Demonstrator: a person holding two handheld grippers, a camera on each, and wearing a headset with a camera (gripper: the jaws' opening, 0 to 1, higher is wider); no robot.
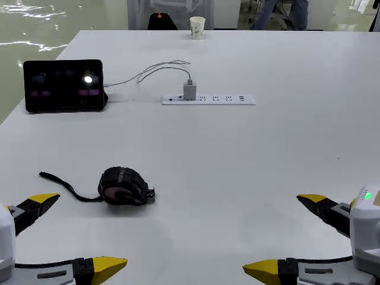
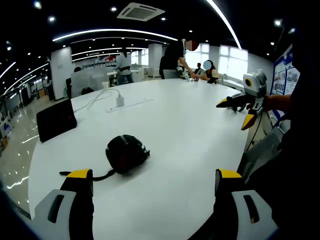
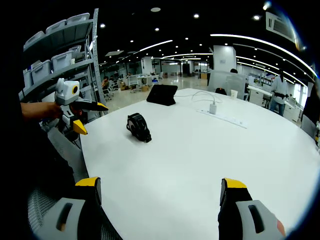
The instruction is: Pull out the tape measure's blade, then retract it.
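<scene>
- Head view: the tape measure [image 1: 123,186] sits on the white table [image 1: 249,154] in the lower left of the frame, touched by nothing. Its wrist strap [image 1: 64,184] trails off to the left, and the small blade hook [image 1: 151,193] pokes out on the right. So the case's long axis runs left to right across the picture.
- Head view, claws: my left gripper [image 1: 83,230] is at the bottom left with its yellow tips wide apart and empty. The tape lies just above it and a little to the right. My right gripper [image 1: 278,233] is at the bottom right, equally spread and holding nothing, well apart from the tape.
- Left gripper view: the tape measure [image 2: 126,152] lies left of centre, just beyond my spread tips and nearer the left-hand one. The strap end points back toward that tip. The right gripper [image 2: 233,115] hangs over the table edge at the right of the frame, jaws parted.
- Right gripper view: the tape measure [image 3: 138,127] is small, in the upper left of the frame and far ahead of the right claw's parted tips. The left gripper [image 3: 92,119] is at the left edge, close to the tape.
- My read: the left claw is clearly the nearer one — I'd close it on the case. The hook faces the right claw's side (handy), so that one would come across to pinch it and draw along the same left-right line.
</scene>
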